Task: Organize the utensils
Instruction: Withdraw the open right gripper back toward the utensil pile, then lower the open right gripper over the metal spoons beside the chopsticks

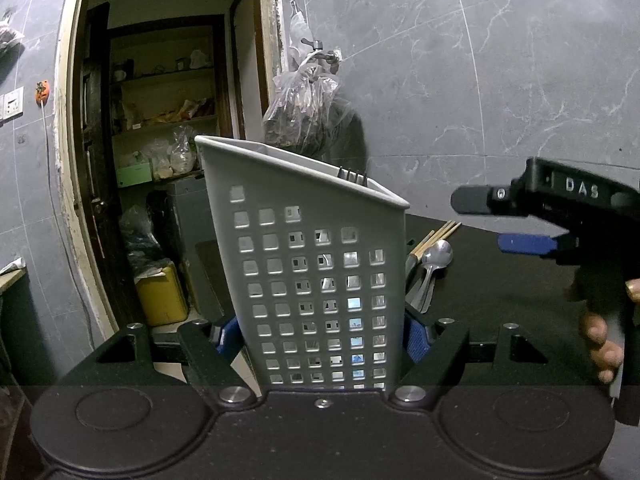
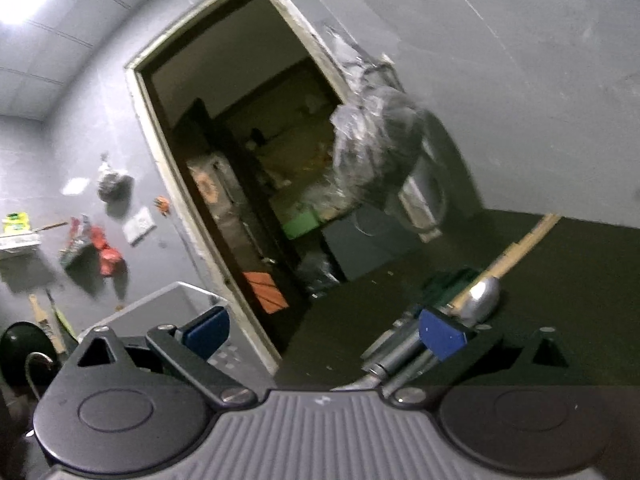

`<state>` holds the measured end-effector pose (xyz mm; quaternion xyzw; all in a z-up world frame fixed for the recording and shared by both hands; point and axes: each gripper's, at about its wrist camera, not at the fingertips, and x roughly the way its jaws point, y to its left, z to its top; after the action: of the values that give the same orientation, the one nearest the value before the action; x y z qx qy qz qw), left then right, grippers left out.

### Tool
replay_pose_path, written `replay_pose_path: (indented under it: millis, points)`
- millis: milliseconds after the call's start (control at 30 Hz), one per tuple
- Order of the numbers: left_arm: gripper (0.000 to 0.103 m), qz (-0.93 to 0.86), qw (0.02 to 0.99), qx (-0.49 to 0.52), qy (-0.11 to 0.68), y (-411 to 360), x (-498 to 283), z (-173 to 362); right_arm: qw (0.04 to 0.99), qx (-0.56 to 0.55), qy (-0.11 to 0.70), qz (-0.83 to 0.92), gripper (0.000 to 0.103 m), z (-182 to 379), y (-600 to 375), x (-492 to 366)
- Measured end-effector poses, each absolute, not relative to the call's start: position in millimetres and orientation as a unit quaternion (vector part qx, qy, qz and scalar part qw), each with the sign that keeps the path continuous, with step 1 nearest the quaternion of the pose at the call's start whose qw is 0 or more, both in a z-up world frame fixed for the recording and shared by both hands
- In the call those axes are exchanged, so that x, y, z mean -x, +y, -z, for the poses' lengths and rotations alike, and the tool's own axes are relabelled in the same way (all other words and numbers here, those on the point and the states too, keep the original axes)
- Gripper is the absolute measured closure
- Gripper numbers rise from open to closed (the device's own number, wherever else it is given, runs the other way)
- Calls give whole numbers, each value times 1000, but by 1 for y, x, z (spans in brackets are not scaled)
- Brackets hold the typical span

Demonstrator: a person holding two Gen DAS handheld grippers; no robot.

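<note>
My left gripper [image 1: 320, 340] is clamped on the holder [image 1: 312, 264], a grey plastic caddy with square holes, blue pads [image 1: 416, 338] pressing both its sides. The holder stands slightly tilted over the dark table [image 1: 500, 292], and fork tines [image 1: 353, 176] poke just above its rim. Just behind it on the right lie the loose utensils: a spoon [image 1: 437, 255] with other metal handles, and chopsticks [image 1: 438, 234] running away toward the wall.

My right gripper [image 2: 324, 336] has its jaws wide apart, nothing between them. In the left view it hangs off to the right, above the table, with a hand [image 1: 600, 332] wrapped round its grip. Its own camera is blurred, but I can make out the spoon bowl [image 2: 482, 298] just past the right pad [image 2: 442, 334], with metal handles lying under that pad and the chopsticks [image 2: 516, 252] beyond. The holder's rim [image 2: 180, 292] shows behind the left pad. Whether the right pad touches the handles, I cannot tell.
</note>
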<state>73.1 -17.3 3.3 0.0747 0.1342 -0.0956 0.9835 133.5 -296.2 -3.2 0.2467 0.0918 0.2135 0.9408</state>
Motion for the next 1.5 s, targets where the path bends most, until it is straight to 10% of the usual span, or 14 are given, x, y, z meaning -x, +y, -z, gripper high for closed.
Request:
replay_pose_path:
  millis: [1500]
  points:
    - [25,108,981,-73,144,-17,-83,0,855,-414,274,-152,0,30,-371,-249]
